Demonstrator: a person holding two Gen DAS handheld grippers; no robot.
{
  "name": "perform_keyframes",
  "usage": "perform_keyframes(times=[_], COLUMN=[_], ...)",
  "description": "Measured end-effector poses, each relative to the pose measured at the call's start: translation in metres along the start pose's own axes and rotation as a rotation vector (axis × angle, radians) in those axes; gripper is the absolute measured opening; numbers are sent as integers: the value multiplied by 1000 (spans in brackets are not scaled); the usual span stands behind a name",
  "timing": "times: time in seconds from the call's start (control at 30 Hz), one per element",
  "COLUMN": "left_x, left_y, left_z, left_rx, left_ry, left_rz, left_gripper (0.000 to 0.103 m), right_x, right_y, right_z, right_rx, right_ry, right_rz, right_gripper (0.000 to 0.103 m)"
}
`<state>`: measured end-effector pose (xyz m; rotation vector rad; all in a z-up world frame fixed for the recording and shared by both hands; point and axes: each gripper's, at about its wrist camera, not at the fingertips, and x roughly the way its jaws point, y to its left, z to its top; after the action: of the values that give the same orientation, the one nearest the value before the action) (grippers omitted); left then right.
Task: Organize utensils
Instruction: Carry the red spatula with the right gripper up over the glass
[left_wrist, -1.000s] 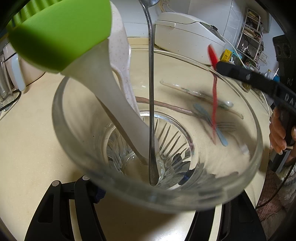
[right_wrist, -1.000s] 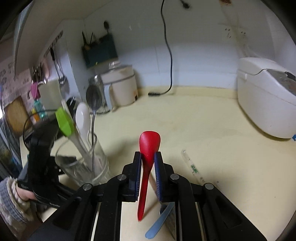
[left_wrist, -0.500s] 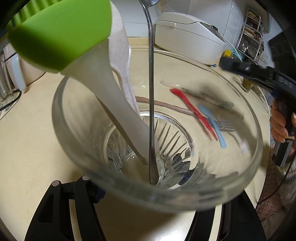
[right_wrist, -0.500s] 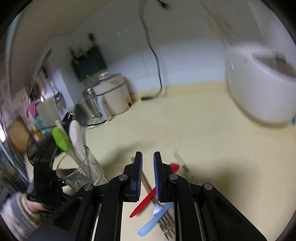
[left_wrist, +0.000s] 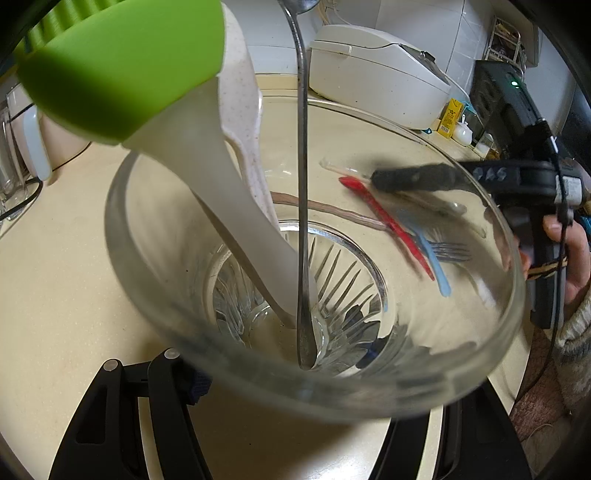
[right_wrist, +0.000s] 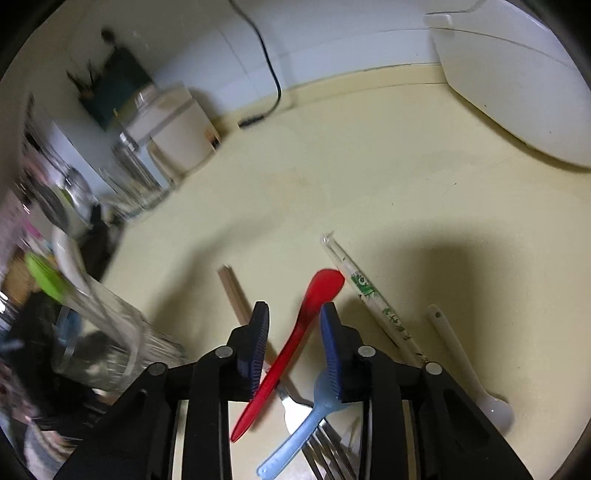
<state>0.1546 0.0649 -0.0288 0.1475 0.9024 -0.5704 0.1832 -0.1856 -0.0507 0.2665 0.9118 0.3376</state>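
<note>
Utensils lay loose on the cream tabletop (right_wrist: 369, 177) below the right hand-held gripper (right_wrist: 294, 319): a red spoon (right_wrist: 303, 317), a pale blue spoon (right_wrist: 299, 435), a metal fork (right_wrist: 325, 443), a wrapped pair of chopsticks (right_wrist: 369, 295), a white spoon (right_wrist: 465, 362) and a wooden stick (right_wrist: 234, 291). The red spoon sat on the surface, its stem running between the blue pads, which did not touch it; the jaws were opening. The pale blue spoon crossed over the fork just beside the red one.

To the left, the left hand-held gripper (left_wrist: 295, 406) was clamped on a clear glass cup (left_wrist: 480, 332), one finger at each side of its wall. Inside the cup stood a green-tipped spatula (left_wrist: 122, 66), a speckled white scoop (left_wrist: 251, 155) leaning against it, and a metal spoon handle (left_wrist: 303, 184) reaching the ribbed bottom. Through the glass the loose pieces showed, blurred, with the right hand-held gripper over them and a hand (left_wrist: 569, 258) on its grip. A white rice cooker (left_wrist: 376, 74) stood at the back of the tabletop.
</note>
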Motion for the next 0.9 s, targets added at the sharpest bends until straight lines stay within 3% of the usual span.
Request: perform_keyframes(times=[0.17,0.3,0.37,0.47,0.53,0.7,0.9], left_x=[0,1,0,0,0,-1,-1], left_y=[0,1,2,5,6,8,7], left_z=[0,0,-1,-1,0,1,1], left_rx=[-4,-7,-11,-11,-10,-12,-11], left_ry=[-1,-2,-3,-3,-3,-4,-4], left_rz=[-7,-12,-18,-20,-18,-21,-18], left_gripper=[70,70,70,70,70,70,70], right_x=[23,41,44,41,37,25,-15], right_y=[19,34,34,31,25,7,10], right_z=[-2,3,5,3,1,3,10], right_rx=[-107,-235,-253,-256,-233,-108,-95], right_ry=[53,46,44,31,19,-16,-197], right_rz=[-172,-308,-297,-289,-255,-66,5], right_gripper=[33,33,32,16,16,15,15])
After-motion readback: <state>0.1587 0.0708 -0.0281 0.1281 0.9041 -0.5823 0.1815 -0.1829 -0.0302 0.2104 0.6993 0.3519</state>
